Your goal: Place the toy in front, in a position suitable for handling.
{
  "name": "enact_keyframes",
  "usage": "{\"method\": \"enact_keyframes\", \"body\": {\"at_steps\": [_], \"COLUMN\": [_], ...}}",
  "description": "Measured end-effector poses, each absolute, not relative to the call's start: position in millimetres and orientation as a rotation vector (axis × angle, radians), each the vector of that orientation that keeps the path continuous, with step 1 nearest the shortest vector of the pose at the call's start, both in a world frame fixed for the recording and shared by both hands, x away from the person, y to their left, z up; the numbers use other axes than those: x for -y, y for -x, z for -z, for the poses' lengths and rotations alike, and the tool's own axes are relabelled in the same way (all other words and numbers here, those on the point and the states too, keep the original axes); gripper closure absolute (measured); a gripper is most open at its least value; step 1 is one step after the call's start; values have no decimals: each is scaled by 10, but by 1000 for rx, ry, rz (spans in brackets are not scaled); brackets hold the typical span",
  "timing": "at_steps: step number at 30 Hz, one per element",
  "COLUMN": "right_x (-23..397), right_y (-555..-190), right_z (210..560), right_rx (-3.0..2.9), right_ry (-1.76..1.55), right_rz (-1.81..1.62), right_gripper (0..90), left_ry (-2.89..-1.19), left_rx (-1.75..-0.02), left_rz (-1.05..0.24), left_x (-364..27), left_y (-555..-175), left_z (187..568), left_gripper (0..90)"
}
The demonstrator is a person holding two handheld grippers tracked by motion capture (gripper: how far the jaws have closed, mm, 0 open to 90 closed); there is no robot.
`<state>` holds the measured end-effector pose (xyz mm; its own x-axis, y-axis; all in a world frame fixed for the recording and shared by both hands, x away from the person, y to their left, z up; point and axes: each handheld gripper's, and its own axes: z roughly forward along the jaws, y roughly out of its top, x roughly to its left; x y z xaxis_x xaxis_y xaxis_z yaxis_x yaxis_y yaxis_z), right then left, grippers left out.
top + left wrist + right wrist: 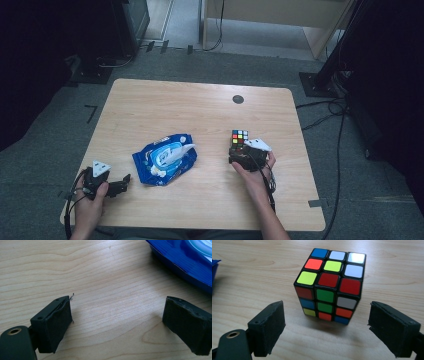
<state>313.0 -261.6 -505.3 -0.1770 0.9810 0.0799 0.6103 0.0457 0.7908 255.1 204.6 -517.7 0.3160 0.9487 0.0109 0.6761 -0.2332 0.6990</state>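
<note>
My right tongs (325, 322) gape before the Rubik's cube (329, 286); I'd square pads on opposite faces. Left tongs (117, 322) rest apart, empty.

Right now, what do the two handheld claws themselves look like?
Both are black. The left claw and right claw each carry a grey three-cornered plate on top and trail a black cable. Their jaws are blocky, faced with thick black foam pads. No sleeves are in view.
</note>
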Motion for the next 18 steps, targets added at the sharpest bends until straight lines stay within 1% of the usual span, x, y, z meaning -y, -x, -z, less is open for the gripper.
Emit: {"method": "enact_keyframes", "body": {"at_steps": [5,6,7,13,14,15,16,17,18], "right_x": [2560,2560,2539,2487,2478,2478,2473,2473,2459], "right_y": [-3229,-3229,-3250,-3386,-3423,-3423,-3444,-3444,-3453], "right_z": [5176,5176,5172,5173,5186,5186,5181,5181,5178], "right_rx": [-1805,-1805,-1783,-1791,-1768,-1768,-1752,-1752,-1751], "right_ry": [-1639,-1639,-1635,-1670,-1687,-1687,-1691,-1691,-1680], "right_rz": [-956,-956,-948,-910,-898,-898,-885,-885,-880], "right_gripper": [147,147,168,194,228,228,266,266,291], "left_ry": [-1994,-1995,-1995,-1997,-1999,-1999,-2000,-2000,-2001], "left_rx": [-1427,-1425,-1424,-1420,-1418,-1418,-1416,-1416,-1415], "left_rz": [-595,-594,-594,-591,-591,-591,-590,-590,-589], "left_x": [-2044,-2044,-2043,-2041,-2041,-2041,-2042,-2042,-2041], "left_y": [-2544,-2542,-2541,-2541,-2540,-2540,-2538,-2538,-2538], "left_z": [5179,5179,5179,5179,5179,5179,5179,5179,5178], "left_gripper": [86,86,86,86,86,86,86,86,86]}}
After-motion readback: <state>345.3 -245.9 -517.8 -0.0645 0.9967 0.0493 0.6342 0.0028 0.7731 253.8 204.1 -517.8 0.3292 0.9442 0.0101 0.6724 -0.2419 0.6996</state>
